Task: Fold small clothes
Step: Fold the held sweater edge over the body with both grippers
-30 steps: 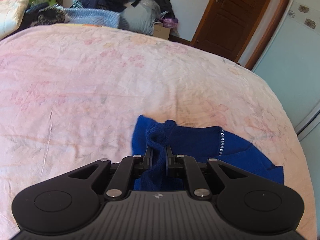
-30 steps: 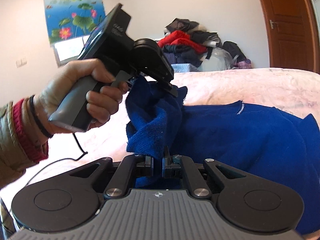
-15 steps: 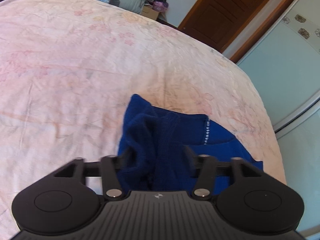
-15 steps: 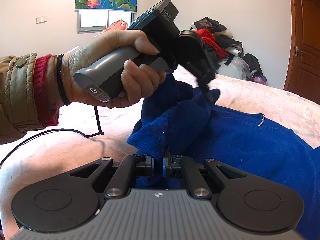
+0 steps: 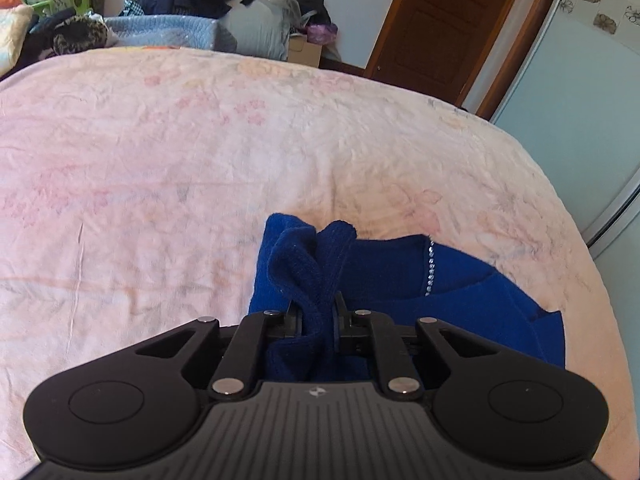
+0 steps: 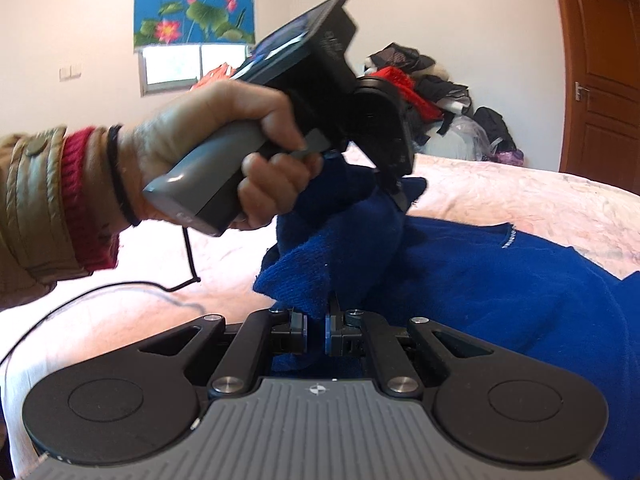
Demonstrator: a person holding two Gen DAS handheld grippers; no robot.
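On the near right of the pink bedspread [image 5: 200,168], the blue sweater [image 5: 460,292] is pinched at bunched cloth by the left gripper [image 5: 316,314], whose jaws have just been closing on it, and the right gripper [image 6: 316,330], apparently so its edge can be lifted for folding.

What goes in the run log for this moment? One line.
left gripper: just re-closed on blue garment | right gripper: shut on garment | bed: under garment

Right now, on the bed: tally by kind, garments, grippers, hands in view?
Blue garments: 1
Grippers: 2, left gripper and right gripper, each shut on the blue cloth
Hands: 1, on the left gripper's handle
Total: 4
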